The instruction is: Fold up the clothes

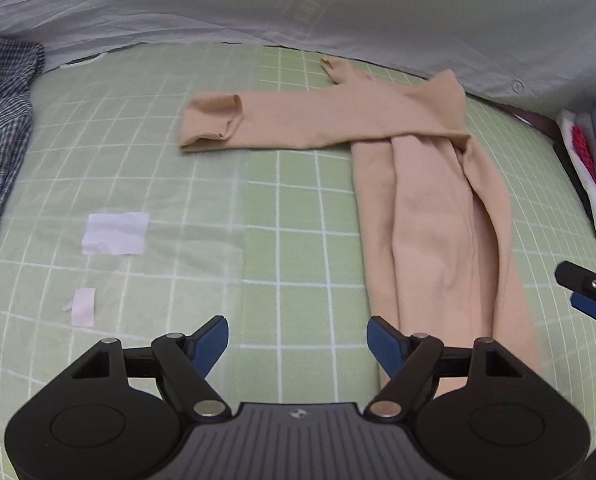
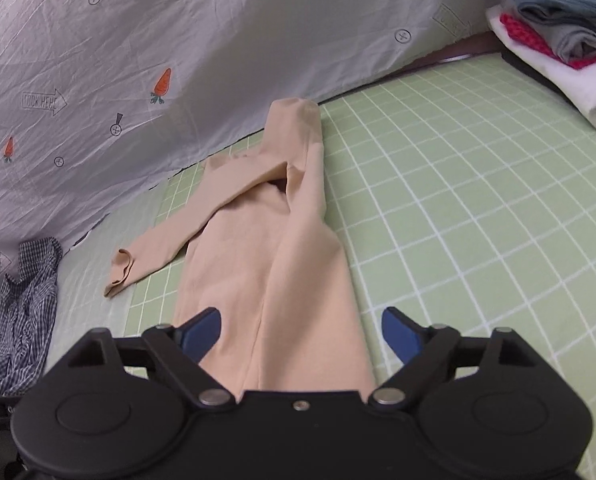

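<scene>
Both my left tool (image 1: 298, 340) and right tool (image 2: 301, 330) gape wide and empty over the beige garment (image 2: 274, 248) on the green checked sheet (image 2: 477, 208).

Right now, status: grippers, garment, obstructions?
Left hand-held gripper open, empty. Right hand-held gripper open over beige garment, part-folded, one sleeve lying out sideways. Paper scraps left of it, clear.

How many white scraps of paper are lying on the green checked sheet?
2, both seen only from the left wrist: a larger scrap left of the beige top, and a smaller scrap nearer the camera. Others may be hidden.
</scene>
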The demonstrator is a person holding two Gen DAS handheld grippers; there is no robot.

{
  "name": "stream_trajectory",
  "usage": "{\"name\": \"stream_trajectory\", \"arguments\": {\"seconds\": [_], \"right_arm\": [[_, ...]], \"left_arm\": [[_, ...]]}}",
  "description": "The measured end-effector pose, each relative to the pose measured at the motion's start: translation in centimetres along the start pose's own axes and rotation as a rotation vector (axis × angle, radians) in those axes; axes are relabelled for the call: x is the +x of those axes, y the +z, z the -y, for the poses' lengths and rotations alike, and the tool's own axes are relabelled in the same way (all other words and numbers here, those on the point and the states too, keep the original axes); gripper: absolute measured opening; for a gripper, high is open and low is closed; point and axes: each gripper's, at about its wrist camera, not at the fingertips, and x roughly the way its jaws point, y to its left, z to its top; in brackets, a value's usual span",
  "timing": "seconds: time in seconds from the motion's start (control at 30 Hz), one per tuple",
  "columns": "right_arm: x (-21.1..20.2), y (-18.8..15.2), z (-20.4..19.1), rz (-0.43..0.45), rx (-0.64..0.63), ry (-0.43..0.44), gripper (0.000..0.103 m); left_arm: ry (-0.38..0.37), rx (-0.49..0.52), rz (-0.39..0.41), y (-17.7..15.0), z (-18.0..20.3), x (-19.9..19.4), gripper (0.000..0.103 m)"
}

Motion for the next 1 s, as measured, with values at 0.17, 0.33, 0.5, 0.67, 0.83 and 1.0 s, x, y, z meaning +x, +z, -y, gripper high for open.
{"name": "stream_trajectory", "arguments": {"seconds": [0.17, 0.33, 0.5, 0.67, 0.83, 1.0], "right_arm": [[2.2, 3.8, 0.0, 0.03, -0.127, -0.075, 0.103], [6.0, 7.9, -1.0, 0.065, -0.31, -0.108, 0.103], [9.3, 12.4, -1.3, 0.076, -0.242, -0.014, 0.098], [13.6, 14.5, -3.1, 0.059, -0.315, -0.008, 0.071], [17.6, 14.8, -4.7, 0.027, -0.397, -0.022, 0.06], [20.4, 14.4, -5.7, -0.009, -0.479, -0.028, 0.046]], "left_arm": [[0.071, -0.137, 0.039, 3.0, -1.9, 1.4, 0.078], [0.152, -0.181, 0.089, 6.9, -3.0, 3.7, 0.082], [0.197, -0.251, 0.113, 11.0, -4.6, 5.9, 0.082], [0.221, -0.233, 0.111, 13.6, -6.0, 8.3, 0.082], [0.209, -0.2, 0.114, 15.0, -6.2, 10.2, 0.082], [0.182, -0.154, 0.08, 15.1, -5.1, 12.0, 0.084]]}}
